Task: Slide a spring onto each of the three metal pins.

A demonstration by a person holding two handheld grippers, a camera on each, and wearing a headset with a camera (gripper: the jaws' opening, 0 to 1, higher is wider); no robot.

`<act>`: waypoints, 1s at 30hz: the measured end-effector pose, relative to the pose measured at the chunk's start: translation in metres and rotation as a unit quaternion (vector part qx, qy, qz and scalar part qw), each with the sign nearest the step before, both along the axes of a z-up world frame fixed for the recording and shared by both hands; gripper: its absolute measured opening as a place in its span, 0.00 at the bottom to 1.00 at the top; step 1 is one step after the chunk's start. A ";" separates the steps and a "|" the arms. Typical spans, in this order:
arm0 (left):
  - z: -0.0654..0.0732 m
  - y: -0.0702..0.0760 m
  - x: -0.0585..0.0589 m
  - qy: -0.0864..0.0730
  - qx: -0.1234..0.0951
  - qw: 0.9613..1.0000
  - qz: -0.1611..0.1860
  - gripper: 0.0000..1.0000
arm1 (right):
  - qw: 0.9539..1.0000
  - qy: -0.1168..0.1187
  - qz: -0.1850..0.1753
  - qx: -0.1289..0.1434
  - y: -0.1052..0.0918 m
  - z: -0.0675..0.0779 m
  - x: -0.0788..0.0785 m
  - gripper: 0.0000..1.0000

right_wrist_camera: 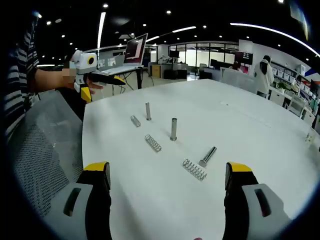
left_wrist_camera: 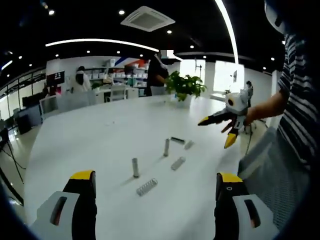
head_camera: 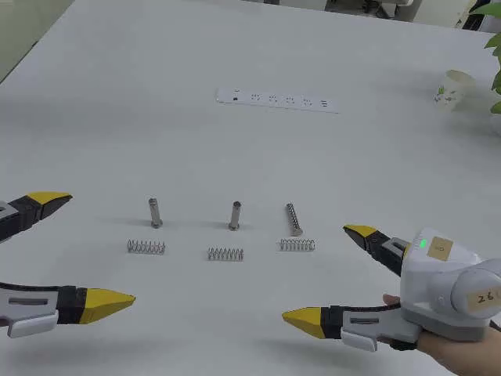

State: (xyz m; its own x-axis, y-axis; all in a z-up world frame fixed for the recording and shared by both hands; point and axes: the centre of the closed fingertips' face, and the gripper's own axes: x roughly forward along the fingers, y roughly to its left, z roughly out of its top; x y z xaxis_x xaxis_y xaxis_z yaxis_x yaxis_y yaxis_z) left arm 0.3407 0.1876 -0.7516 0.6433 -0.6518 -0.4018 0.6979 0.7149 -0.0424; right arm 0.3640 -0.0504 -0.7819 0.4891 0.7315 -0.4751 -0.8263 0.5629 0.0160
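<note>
White bench (head_camera: 250,157) in an open office, mostly bare. We see three metal pins in a row mid-bench, with a spring lying just in front of each, apart from it. The left pin (head_camera: 155,212) and middle pin (head_camera: 235,215) stand upright on their wider ends. The right pin (head_camera: 293,219) lies tipped on its side. The left spring (head_camera: 146,247), middle spring (head_camera: 225,254) and right spring (head_camera: 297,245) all lie flat, none on a pin yet.

The left gripper (head_camera: 82,251) hovers at the near left and the right gripper (head_camera: 329,274) at the near right. Both have fingers spread wide and hold nothing.

Risks, as we judge them:
- The springs are thin and round, so a hard or off-centre pinch could shoot one out or roll it away.
- The upright pins look free-standing, so a spring coming in off-axis or a finger brushing one would likely topple it.
- The tipped pin probably needs righting, or a hold from the other gripper, before a spring goes on.
- The right spring sits near that pin's end, so reaching for one may nudge the other.

A power strip (head_camera: 276,100) lies farther back. A paper cup (head_camera: 454,88) and a plant (head_camera: 495,47) sit at the far right. All are well apart from the work, and nothing blocks either gripper's approach.
</note>
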 end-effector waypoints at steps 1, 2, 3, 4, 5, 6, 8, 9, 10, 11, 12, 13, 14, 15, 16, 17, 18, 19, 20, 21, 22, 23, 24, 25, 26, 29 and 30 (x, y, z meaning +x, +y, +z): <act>0.000 0.001 0.000 0.000 0.001 1.000 0.000 0.98 | 1.000 -0.002 0.002 -0.003 0.000 0.000 0.000 0.96; -0.001 0.001 0.000 0.000 0.001 1.000 0.000 0.98 | 1.000 -0.003 0.004 -0.005 0.001 -0.001 0.000 0.96; 0.000 0.002 0.001 0.000 0.001 1.000 0.001 0.98 | 1.000 -0.002 0.005 -0.006 0.001 -0.001 -0.001 0.96; 0.000 0.002 0.001 0.000 0.002 1.000 0.001 0.98 | 1.000 -0.002 0.005 -0.007 0.001 -0.002 0.000 0.96; 0.000 0.002 0.001 0.000 0.003 1.000 0.000 0.98 | 1.000 -0.002 0.005 -0.007 0.001 -0.002 0.000 0.96; 0.000 0.002 0.001 0.000 0.003 1.000 0.000 0.98 | 1.000 -0.001 0.004 -0.007 0.001 -0.002 0.001 0.96; 0.000 0.003 0.001 0.000 0.005 1.000 0.001 0.98 | 1.000 0.000 0.002 -0.007 0.001 -0.003 0.001 0.96; 0.000 0.003 0.001 0.000 0.004 1.000 0.000 0.98 | 1.000 0.001 0.002 -0.007 0.001 -0.003 0.002 0.96; 0.000 0.002 0.001 0.000 0.004 1.000 -0.001 0.98 | 1.000 0.001 0.001 -0.006 0.001 -0.003 0.001 0.96; -0.001 0.002 0.000 0.001 0.005 1.000 -0.001 0.98 | 1.000 0.001 0.001 -0.007 0.001 -0.003 0.001 0.96; -0.001 0.002 0.000 0.001 0.005 1.000 -0.002 0.98 | 1.000 0.001 0.001 -0.007 0.000 -0.003 0.001 0.96; -0.002 0.002 0.000 0.003 0.006 1.000 -0.003 0.98 | 1.000 0.001 0.002 -0.007 0.000 -0.003 0.001 0.96; -0.002 0.002 -0.001 0.004 0.006 1.000 -0.003 0.98 | 1.000 0.001 0.002 -0.007 0.000 -0.003 0.001 0.96; -0.003 0.002 0.000 0.004 0.007 1.000 -0.004 0.98 | 1.000 0.002 0.002 -0.007 0.000 -0.004 0.001 0.95; -0.003 0.002 0.000 0.004 0.008 1.000 -0.003 0.98 | 1.000 0.002 0.001 -0.008 -0.001 -0.004 0.001 0.95; -0.003 0.002 0.000 0.004 0.008 1.000 -0.003 0.98 | 1.000 0.002 0.001 -0.008 -0.001 -0.004 0.000 0.95; -0.003 0.002 0.001 0.004 0.007 1.000 -0.003 0.98 | 1.000 0.002 0.001 -0.008 -0.001 -0.004 0.000 0.95; -0.002 0.001 0.001 0.003 0.007 1.000 -0.003 0.98 | 1.000 0.002 0.001 -0.007 0.000 -0.004 0.000 0.95; -0.001 0.001 0.001 0.003 0.007 1.000 -0.003 0.98 | 1.000 0.002 0.001 -0.007 0.000 -0.004 0.000 0.95; -0.001 0.001 0.002 0.002 0.006 1.000 -0.003 0.98 | 1.000 0.002 0.001 -0.007 0.000 -0.004 0.000 0.95; 0.000 0.001 0.002 0.000 0.006 1.000 -0.002 0.98 | 1.000 0.002 0.002 -0.007 0.000 -0.004 0.000 0.95; 0.000 0.001 0.002 0.001 0.005 1.000 -0.002 0.98 | 1.000 0.001 0.002 -0.008 0.000 -0.004 0.000 0.95; 0.000 0.000 0.002 0.001 0.005 1.000 -0.003 0.98 | 1.000 0.001 0.003 -0.008 -0.001 -0.004 0.000 0.95; 0.000 0.000 0.002 0.001 0.005 1.000 -0.004 0.98 | 1.000 0.001 0.003 -0.009 -0.001 -0.004 0.000 0.95; 0.000 -0.001 0.002 0.001 0.007 1.000 -0.004 0.98 | 1.000 0.001 0.003 -0.010 -0.001 -0.005 0.000 0.95; -0.001 -0.001 0.001 0.002 0.008 1.000 -0.006 0.98 | 1.000 0.002 0.003 -0.010 -0.001 -0.005 0.000 0.95; -0.001 -0.001 0.001 0.002 0.008 1.000 -0.005 0.98 | 1.000 0.002 0.003 -0.010 -0.001 -0.005 0.000 0.95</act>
State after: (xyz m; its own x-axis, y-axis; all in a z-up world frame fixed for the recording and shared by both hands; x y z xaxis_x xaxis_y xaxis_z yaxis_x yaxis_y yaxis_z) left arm 0.3422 0.1864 -0.7525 0.6346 -0.6520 -0.4150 0.7054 0.7080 -0.0335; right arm 0.3636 -0.0514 -0.7868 0.4829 0.7243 -0.4921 -0.8296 0.5583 0.0078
